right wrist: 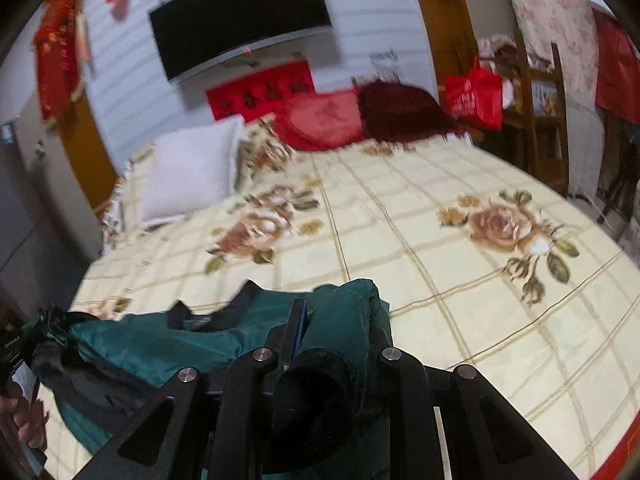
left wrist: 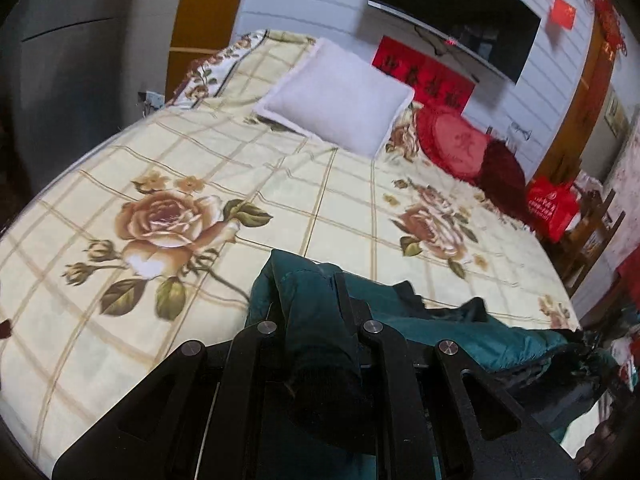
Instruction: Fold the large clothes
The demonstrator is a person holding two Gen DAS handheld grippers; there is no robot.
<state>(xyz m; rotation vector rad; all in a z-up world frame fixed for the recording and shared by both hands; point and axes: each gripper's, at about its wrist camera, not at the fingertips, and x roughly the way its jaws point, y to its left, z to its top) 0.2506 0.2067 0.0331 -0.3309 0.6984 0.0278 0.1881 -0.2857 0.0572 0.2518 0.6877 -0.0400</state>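
Note:
A dark teal padded jacket (left wrist: 472, 332) hangs stretched between my two grippers, above the near edge of a bed (left wrist: 280, 200) covered in a cream sheet with rose prints. My left gripper (left wrist: 316, 300) is shut on one sleeve of the jacket, whose black knit cuff (left wrist: 324, 392) droops back toward the camera. My right gripper (right wrist: 320, 320) is shut on the other sleeve, with its round black cuff (right wrist: 316, 392) hanging open below the fingers. In the right wrist view the jacket (right wrist: 160, 344) runs off to the left, where the other gripper (right wrist: 24, 352) shows at the edge.
A white pillow (left wrist: 340, 96), a red round cushion (left wrist: 452, 140) and a dark red blanket (left wrist: 504, 176) lie at the head of the bed. A black TV (left wrist: 460, 12) hangs on the wall. A red bag (left wrist: 552, 208) and wooden chair (left wrist: 592, 236) stand beside the bed.

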